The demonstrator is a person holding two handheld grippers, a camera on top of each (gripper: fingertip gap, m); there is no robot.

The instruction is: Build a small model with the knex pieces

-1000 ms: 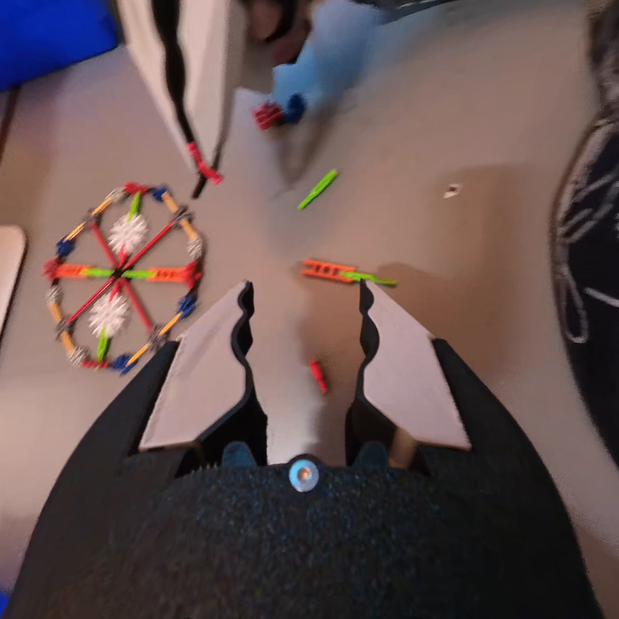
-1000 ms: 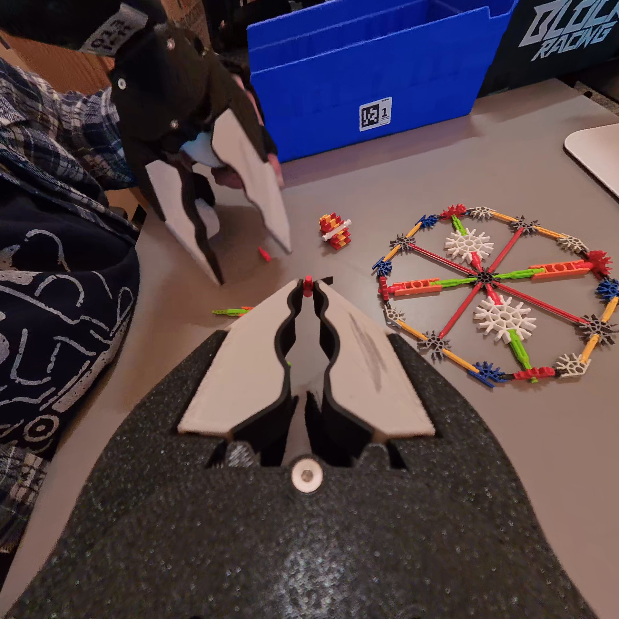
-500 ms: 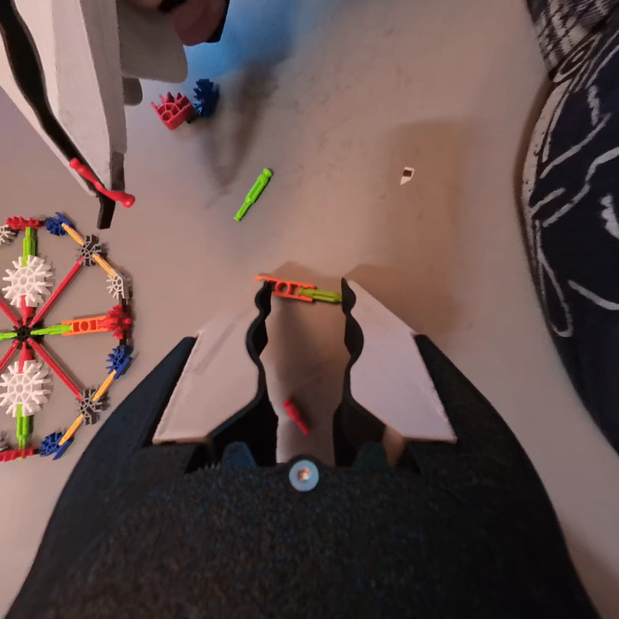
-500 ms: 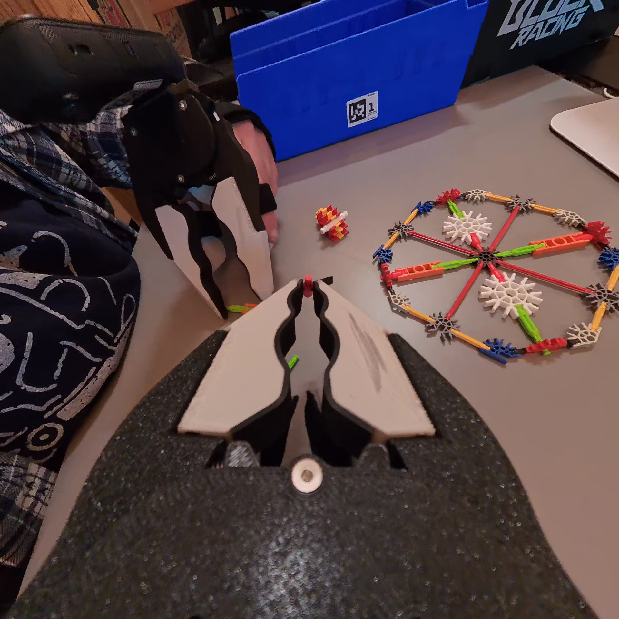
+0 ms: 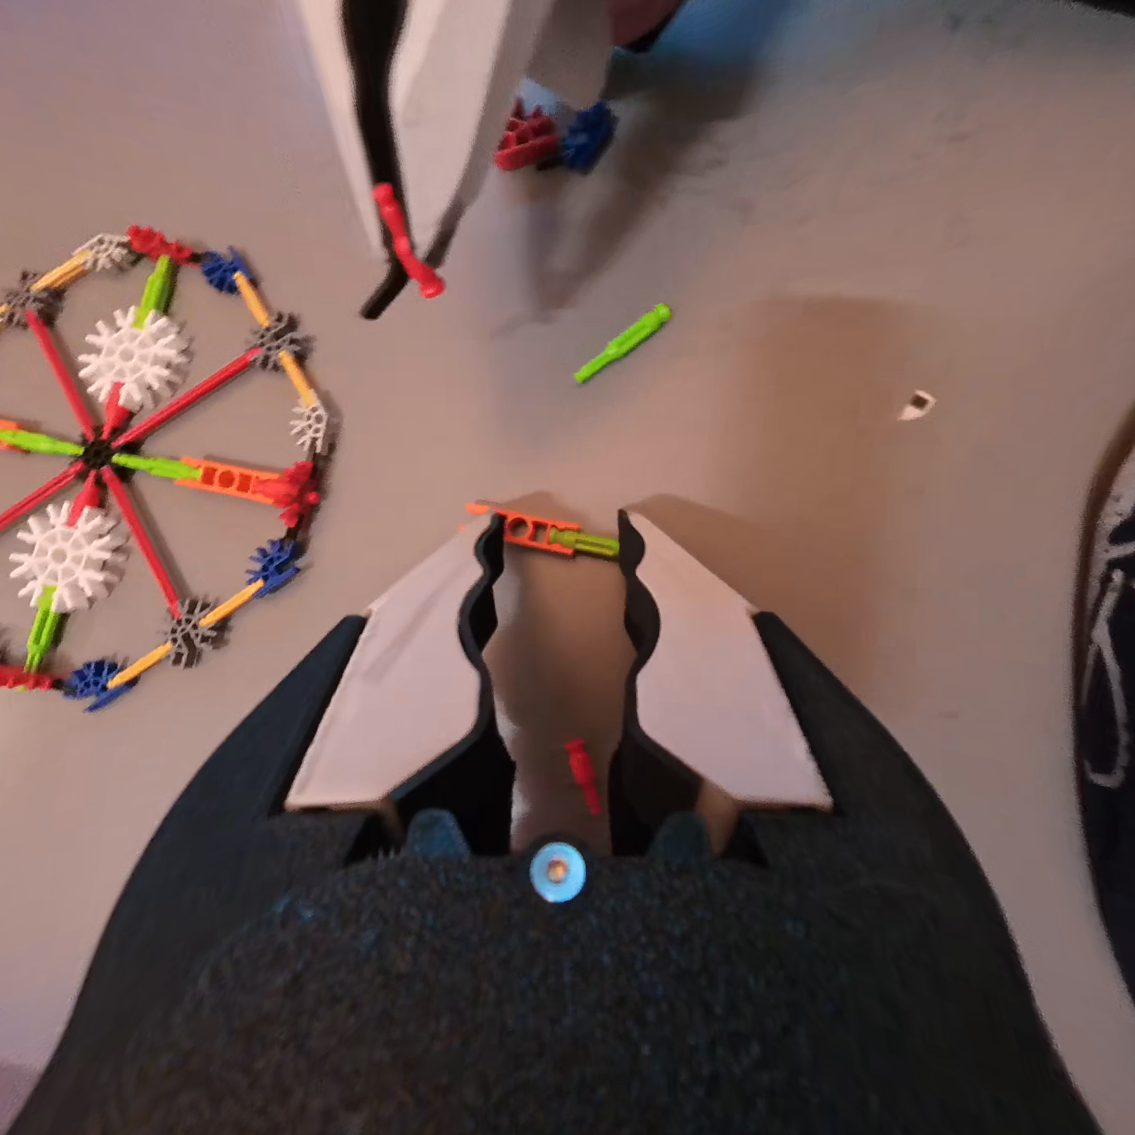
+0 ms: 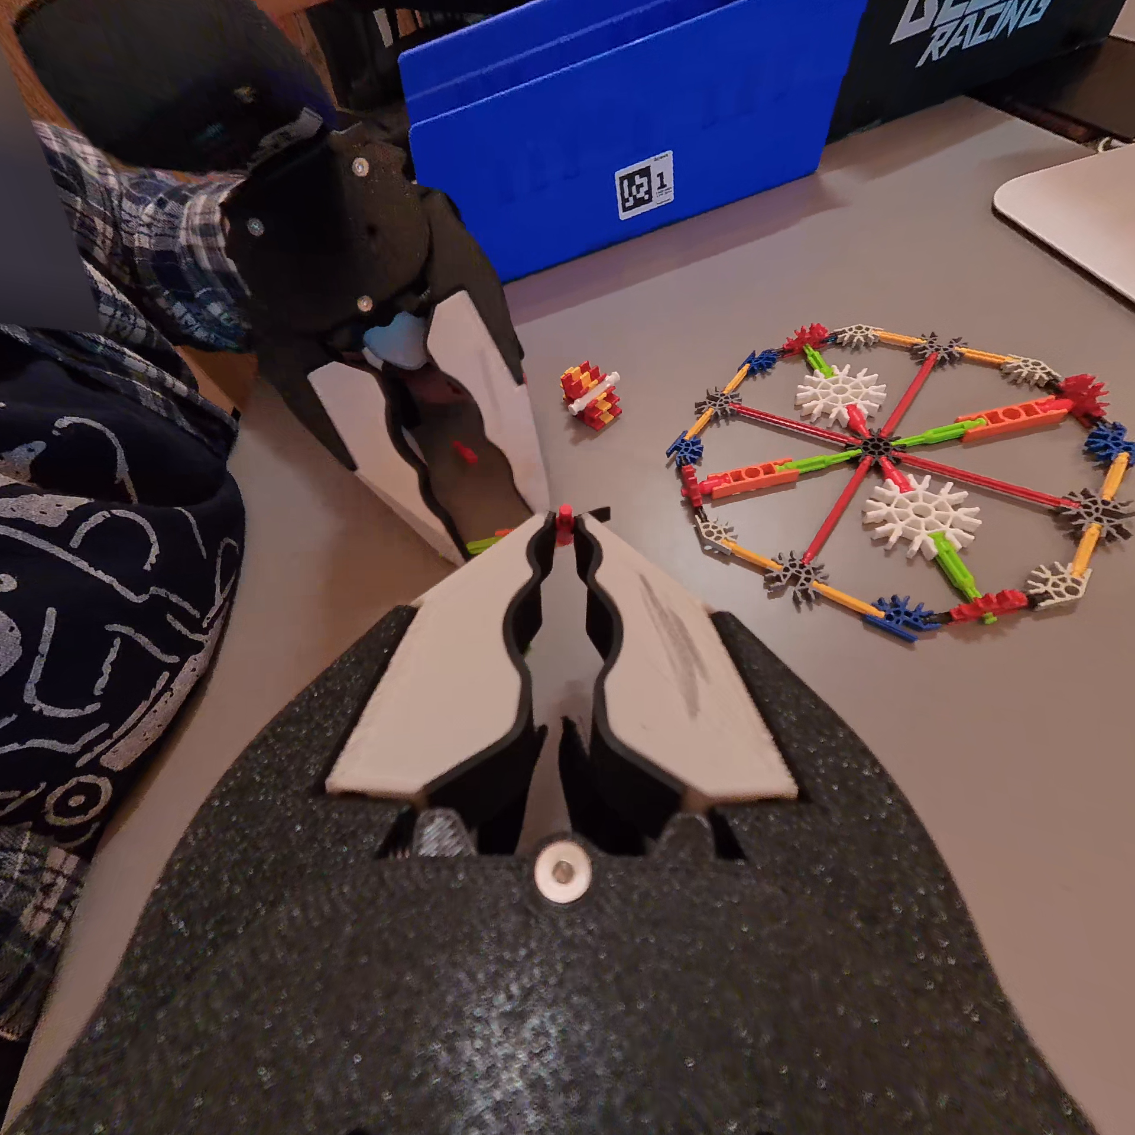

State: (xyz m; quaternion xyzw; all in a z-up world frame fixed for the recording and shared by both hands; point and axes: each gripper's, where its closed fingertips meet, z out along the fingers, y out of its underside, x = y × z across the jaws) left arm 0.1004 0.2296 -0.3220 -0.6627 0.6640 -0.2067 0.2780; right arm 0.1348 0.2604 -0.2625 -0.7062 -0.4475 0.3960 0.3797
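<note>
My left gripper point(image 5: 557, 523) is open and low over the table, its tips on either side of an orange-and-green rod piece point(image 5: 540, 533). A short red rod point(image 5: 581, 775) lies on the table between its fingers, nearer the palm. My right gripper point(image 6: 564, 519) is shut on a small red rod point(image 6: 564, 532) that sticks out past its tips. In the left wrist view it hangs at the top with that rod point(image 5: 402, 242). In the right wrist view the left gripper point(image 6: 497, 531) stands just ahead, tips down beside mine.
A flat wheel of coloured rods and white snowflake connectors point(image 6: 890, 467) lies on the grey table. A loose green rod point(image 5: 623, 341), a red-and-blue connector cluster point(image 5: 553, 138), a blue bin point(image 6: 614, 123), a pale tray corner point(image 6: 1081, 209) and a person's dark shirt point(image 6: 92, 553) surround the grippers. Some 8 centimeters of space lies between my two pairs of fingers.
My left gripper has come forward and down over the orange-and-green piece, and its jaws have narrowed. My right gripper still grips the red rod and now sits closer to the left one.
</note>
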